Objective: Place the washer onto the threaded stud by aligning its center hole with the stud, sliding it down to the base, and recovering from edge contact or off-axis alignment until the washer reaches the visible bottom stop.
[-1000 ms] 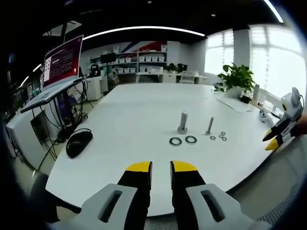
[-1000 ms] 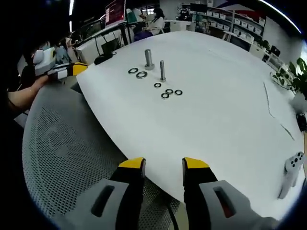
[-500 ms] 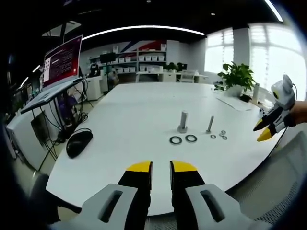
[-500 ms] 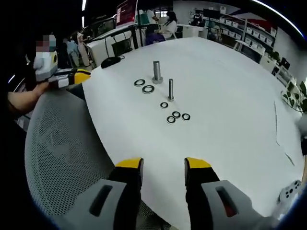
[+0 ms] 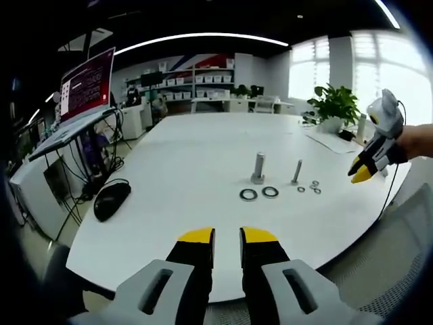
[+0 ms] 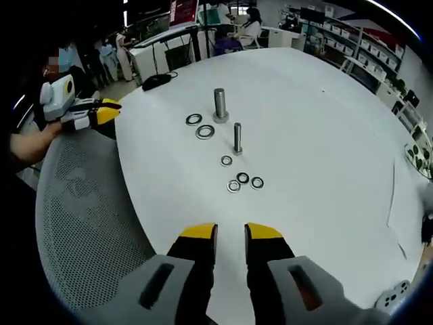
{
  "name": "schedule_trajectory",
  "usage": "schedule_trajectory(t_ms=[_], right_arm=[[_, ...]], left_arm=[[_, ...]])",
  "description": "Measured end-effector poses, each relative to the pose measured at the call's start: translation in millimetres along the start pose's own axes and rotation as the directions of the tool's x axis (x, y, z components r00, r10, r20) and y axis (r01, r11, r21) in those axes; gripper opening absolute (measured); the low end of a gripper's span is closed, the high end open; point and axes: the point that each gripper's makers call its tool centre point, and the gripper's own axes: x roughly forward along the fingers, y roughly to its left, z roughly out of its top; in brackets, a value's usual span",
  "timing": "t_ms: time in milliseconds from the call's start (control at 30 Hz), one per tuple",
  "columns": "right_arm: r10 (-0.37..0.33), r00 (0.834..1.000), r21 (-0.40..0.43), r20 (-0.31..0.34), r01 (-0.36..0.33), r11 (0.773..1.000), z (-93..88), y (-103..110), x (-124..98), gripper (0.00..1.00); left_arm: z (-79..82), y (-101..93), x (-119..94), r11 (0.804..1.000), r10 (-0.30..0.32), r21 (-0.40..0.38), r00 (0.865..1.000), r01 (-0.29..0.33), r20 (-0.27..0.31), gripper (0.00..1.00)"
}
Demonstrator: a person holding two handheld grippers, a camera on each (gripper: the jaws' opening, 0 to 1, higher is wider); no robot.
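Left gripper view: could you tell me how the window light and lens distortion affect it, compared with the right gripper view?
Left gripper view: the windows are blown out and the white table edge bows; the studs stay sharp. Right gripper view: even light, no glare, stronger curvature, washers crisp.

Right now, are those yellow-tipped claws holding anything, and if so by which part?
Nothing is held. The left gripper and right gripper have nothing between their jaws; the washers lie on the table beside the studs.
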Motion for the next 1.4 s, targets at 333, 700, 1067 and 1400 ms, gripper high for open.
schedule_trajectory(t_ms=[333,700,1067,1400], right_arm=[[0.111,0.993,-0.018,-0.032,-0.112,0.994,3.7,14,14,0.07],[0.104,0.990,-0.088,-0.090,-0.112,0.990,8.2,6,35,0.18],[0.136,0.982,-0.069,-0.129,-0.145,0.987,6.5,4,50,0.27],[0.141,0.979,-0.049,-0.144,-0.149,0.988,11.4,-3,58,0.24]], left_arm=[[-3.8,-0.6,2,1.000,-0.005,0.004,1.000,0.005,-0.028,0.12],[-2.6,0.1,3,1.000,-0.004,-0.003,1.000,0.004,-0.024,0.12],[-5.2,-1.5,3,1.000,-0.011,-0.007,0.999,0.010,-0.039,0.08],[-2.1,1.5,3,0.999,-0.007,-0.050,1.000,0.006,-0.015,0.08]])
